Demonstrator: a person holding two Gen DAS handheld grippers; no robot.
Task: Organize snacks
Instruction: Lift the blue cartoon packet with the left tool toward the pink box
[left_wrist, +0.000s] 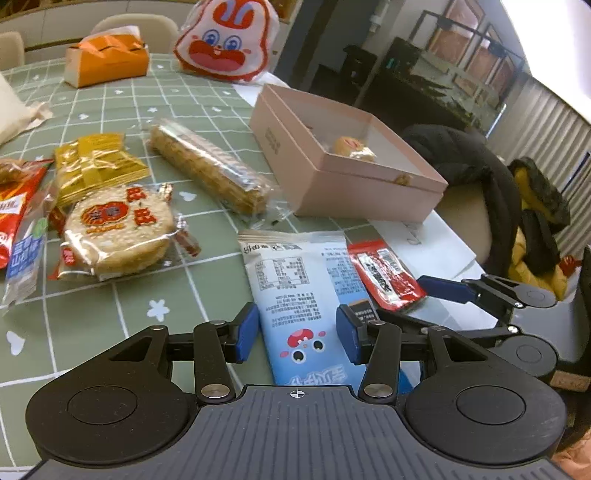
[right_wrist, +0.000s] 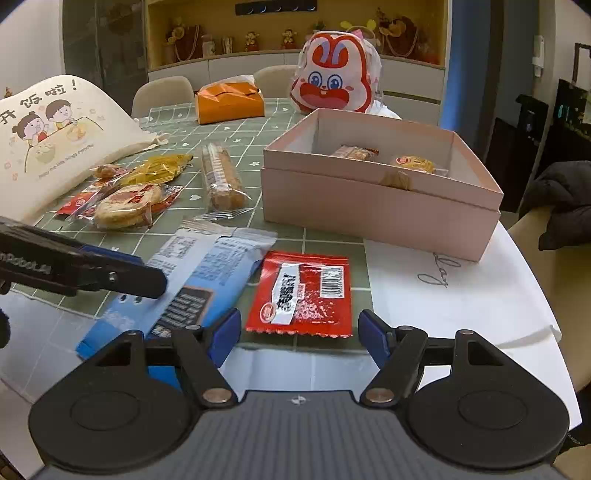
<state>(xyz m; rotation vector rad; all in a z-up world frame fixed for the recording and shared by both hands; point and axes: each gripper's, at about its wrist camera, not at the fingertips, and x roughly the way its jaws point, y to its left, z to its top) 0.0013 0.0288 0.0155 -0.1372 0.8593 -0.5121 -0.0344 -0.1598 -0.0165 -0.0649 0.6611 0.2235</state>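
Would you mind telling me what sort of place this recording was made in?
Most likely a home dining room: a dining table under a green grid tablecloth, upholstered chairs around it, and a built-in display shelf of figurines behind.

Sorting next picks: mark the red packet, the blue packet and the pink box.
red packet (right_wrist: 301, 293): right wrist view, on the middle of its printed face.
blue packet (left_wrist: 291, 280): left wrist view, on its pale printed back.
pink box (right_wrist: 373, 210): right wrist view, on its near outer wall.
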